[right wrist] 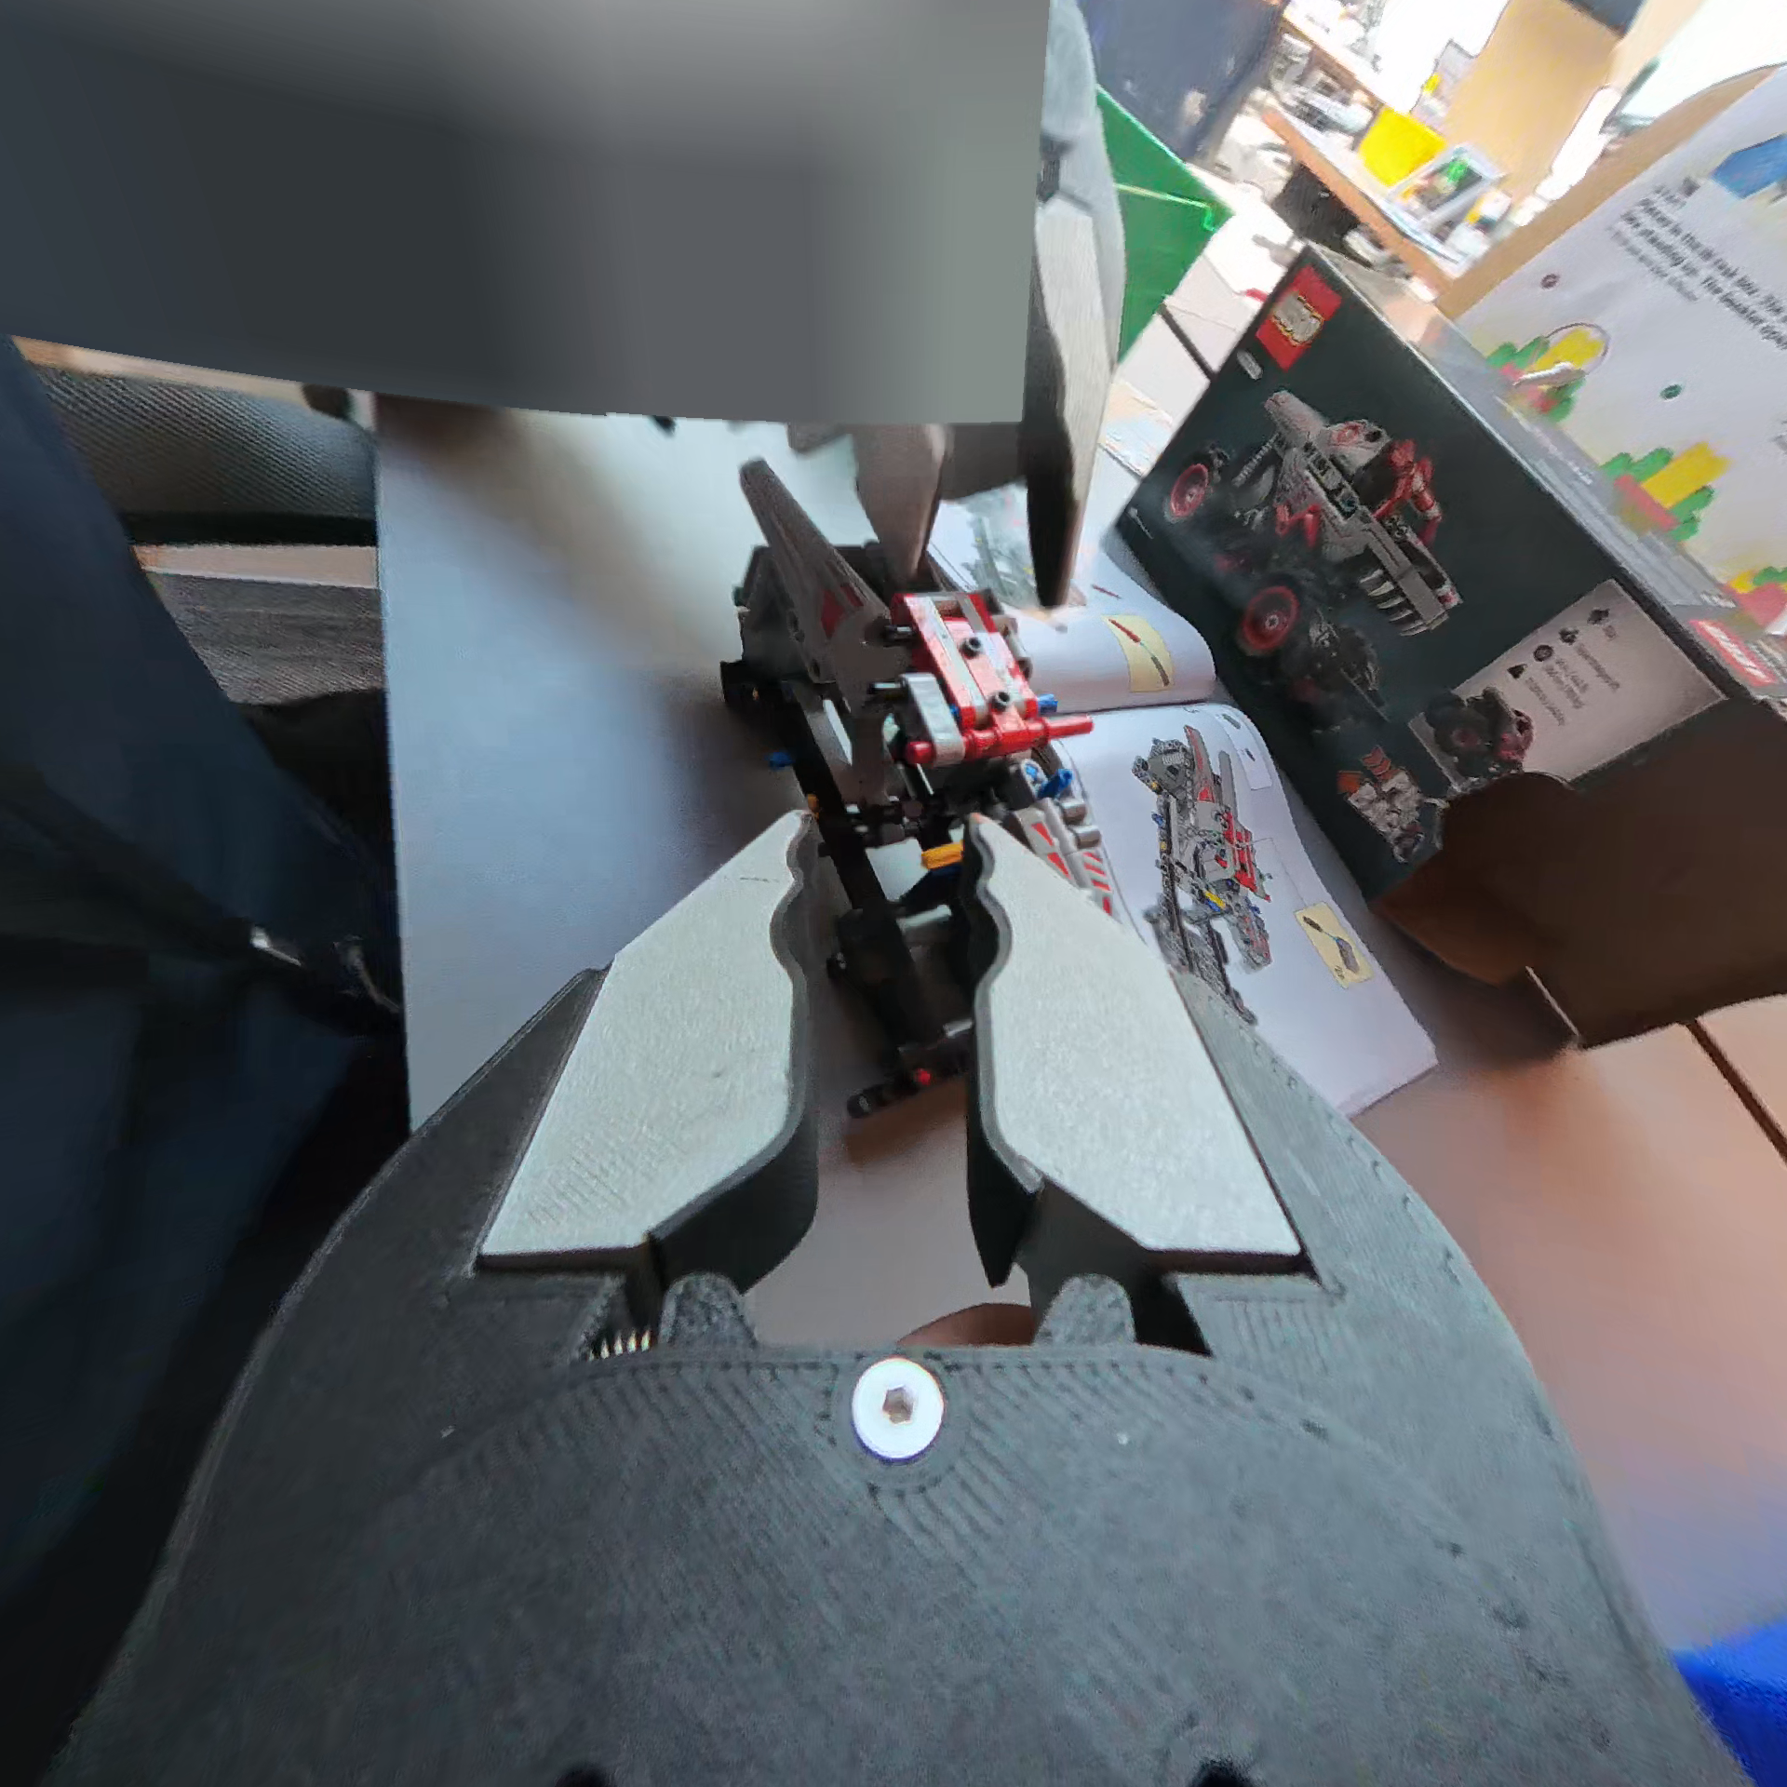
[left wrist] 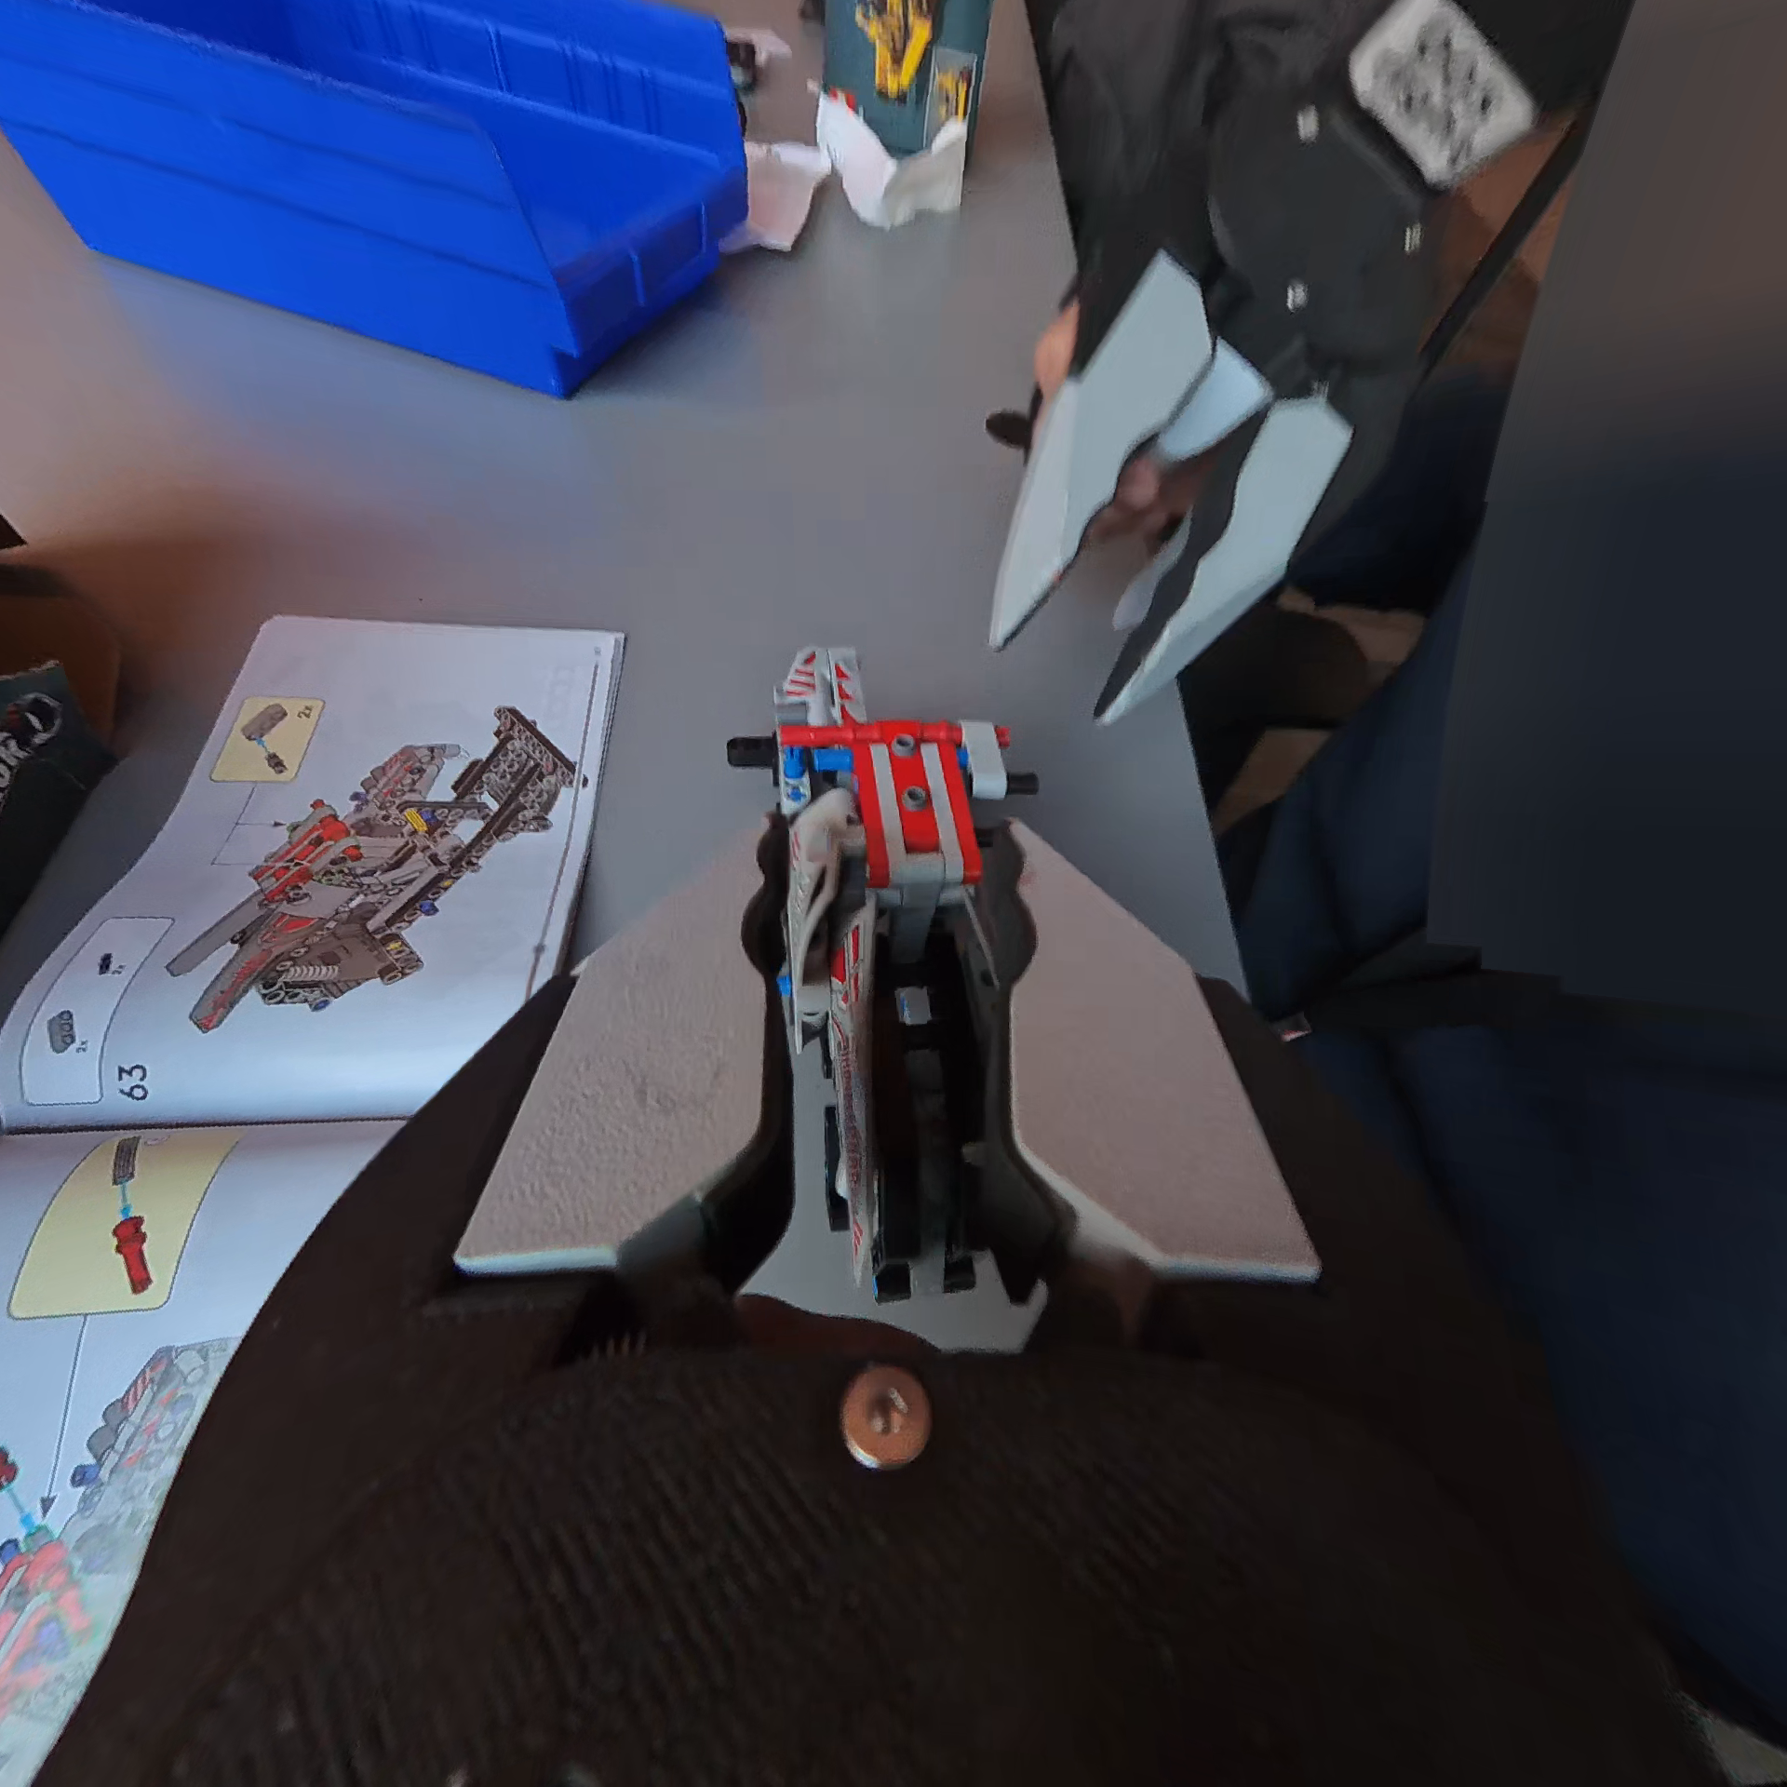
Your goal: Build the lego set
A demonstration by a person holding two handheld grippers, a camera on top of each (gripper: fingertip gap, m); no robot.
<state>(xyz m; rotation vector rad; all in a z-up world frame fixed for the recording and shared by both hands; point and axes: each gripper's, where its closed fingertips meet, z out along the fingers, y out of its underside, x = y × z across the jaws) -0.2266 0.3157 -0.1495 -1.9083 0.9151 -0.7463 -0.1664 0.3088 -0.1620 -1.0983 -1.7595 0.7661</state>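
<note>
- Left gripper (left wrist: 885,841) lies level over the surface (left wrist: 483,483), jaws clamped on the lego model (left wrist: 875,870).
- Right gripper (right wrist: 885,841) tilts down just beside the model's far end, jaws released.

The lego model (left wrist: 875,928) sits on the counter (left wrist: 483,483) near its right edge; the open booklet (left wrist: 319,870) lies just left of it, at the near edge; a bin (left wrist: 387,164) stands toward the far left corner; a box (left wrist: 909,68) stands behind, beside the bin.
</note>
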